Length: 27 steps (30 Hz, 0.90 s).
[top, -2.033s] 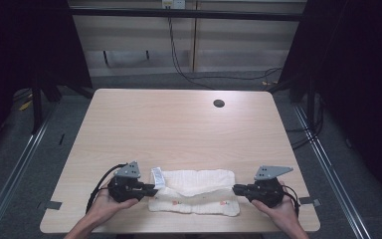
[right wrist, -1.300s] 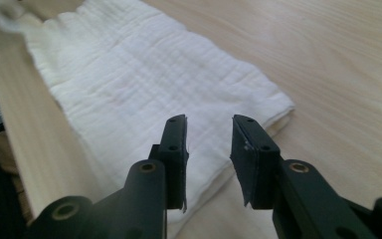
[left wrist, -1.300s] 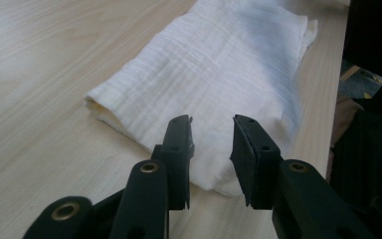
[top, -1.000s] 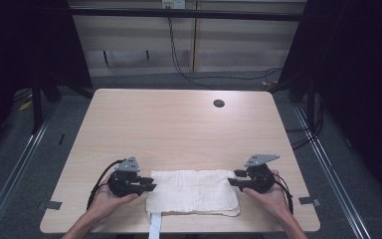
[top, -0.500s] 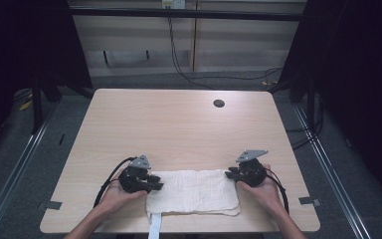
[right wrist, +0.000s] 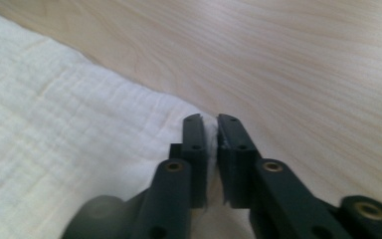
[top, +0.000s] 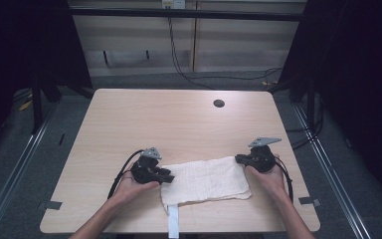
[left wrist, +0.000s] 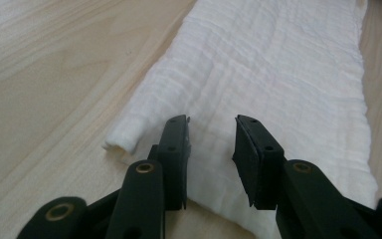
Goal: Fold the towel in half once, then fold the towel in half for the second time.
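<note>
- We see the white cloth lying flat near the worktop's front edge; a strip of it hangs past that edge, cut off.
- Our left gripper has been opening, its fingers apart over the cloth's end.
- Our right gripper pinches the cloth's far corner, fingers nearly closed.
- Bare worktop stretches beyond.

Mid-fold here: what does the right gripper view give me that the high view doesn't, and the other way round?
The right gripper view alone shows the right gripper with its jaws pinched on the far corner of the white cloth.

The high view alone shows the layout: the left gripper at the cloth's other end, the hole in the table, and a white strip hanging over the near edge.

Both show the cloth lying flat on the light wood.
</note>
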Tool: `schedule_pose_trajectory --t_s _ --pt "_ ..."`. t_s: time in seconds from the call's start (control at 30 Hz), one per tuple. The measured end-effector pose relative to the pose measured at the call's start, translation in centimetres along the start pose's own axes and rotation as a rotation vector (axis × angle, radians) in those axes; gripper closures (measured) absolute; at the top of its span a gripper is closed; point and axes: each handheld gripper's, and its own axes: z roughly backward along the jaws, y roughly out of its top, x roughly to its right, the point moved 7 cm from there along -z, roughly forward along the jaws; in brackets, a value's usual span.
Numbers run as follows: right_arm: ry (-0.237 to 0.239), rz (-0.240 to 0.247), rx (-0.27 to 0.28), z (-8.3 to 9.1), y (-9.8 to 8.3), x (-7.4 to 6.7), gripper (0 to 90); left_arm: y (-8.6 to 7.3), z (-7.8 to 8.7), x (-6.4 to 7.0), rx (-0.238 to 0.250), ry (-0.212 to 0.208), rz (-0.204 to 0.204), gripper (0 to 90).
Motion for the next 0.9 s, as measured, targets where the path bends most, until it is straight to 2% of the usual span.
schedule_pose_trajectory --t_s 0.03,0.07,0.1,0.13,0.17,0.2,0.27,0.3,0.33,0.37,0.4,0.43,0.47,0.5,0.53,0.57,0.63,0.67,0.77,0.9 --pt "0.004 -0.024 0.008 0.2 0.0 0.1 74.1 0.0 0.0 0.1 0.01 -0.003 0.002 66.0" --pt "0.001 -0.026 0.007 0.4 0.1 0.0 69.6 0.0 0.2 0.1 0.015 -0.005 0.008 65.6" --pt "0.008 -0.03 0.026 1.3 0.2 -0.4 64.9 -0.2 0.4 0.1 0.02 0.008 -0.004 64.7" --pt "0.008 -0.03 0.026 1.3 0.2 -0.4 64.9 -0.3 0.7 0.0 0.027 0.014 -0.009 64.7" --pt "0.016 -0.017 0.035 2.2 0.3 -1.1 63.2 -0.2 1.5 -0.2 0.054 0.012 0.001 62.6" --pt "0.016 -0.017 0.035 2.2 0.3 -1.1 63.2 -0.2 1.5 -0.2 0.054 0.012 0.001 62.0" --pt "0.039 -0.016 0.045 2.8 0.5 -2.3 61.1 -0.1 2.3 -0.5 0.084 0.02 0.021 60.7" --pt "0.07 0.017 0.057 3.2 0.8 -3.7 60.1 -0.2 2.9 -0.9 0.101 0.022 0.026 58.0" --pt "0.07 0.017 0.057 3.2 0.8 -3.7 60.1 -0.2 2.9 -0.9 0.101 0.022 0.026 56.9" --pt "0.109 0.037 0.053 3.2 1.0 -5.2 59.0 -0.1 3.1 -1.1 0.117 0.011 0.036 56.6" --pt "0.127 0.05 0.05 3.0 1.1 -5.9 58.6 -0.1 3.4 -1.7 0.13 0.02 0.049 56.3" --pt "0.127 0.05 0.05 3.0 1.1 -5.9 58.6 -0.1 3.4 -1.7 0.13 0.02 0.049 56.2" --pt "0.144 0.063 0.043 2.8 1.2 -6.6 58.0 -0.1 3.5 -2.0 0.13 0.022 0.055 56.2" --pt "0.171 0.085 0.036 2.3 1.4 -8.0 59.1 -0.2 3.7 -2.4 0.127 0.022 0.067 56.2" --pt "0.171 0.085 0.036 2.3 1.4 -8.0 59.1 -0.2 3.7 -2.4 0.127 0.022 0.067 56.6" --pt "0.197 0.11 0.019 1.7 1.6 -9.4 61.0 -0.1 3.8 -2.5 0.125 0.026 0.07 58.6" --pt "0.219 0.122 0.006 1.2 1.6 -10.7 61.2 0.2 4.2 -2.5 0.15 0.031 0.073 59.4" --pt "0.219 0.122 0.006 1.2 1.6 -10.7 61.2 0.2 4.2 -2.5 0.15 0.031 0.073 58.8" --pt "0.255 0.154 -0.004 0.7 1.6 -12.7 59.8 0.6 4.3 -2.2 0.157 0.033 0.054 57.1" --pt "0.337 0.17 0.017 0.5 2.3 -14.9 60.4 0.6 3.9 -2.4 0.149 0.03 0.055 56.0"
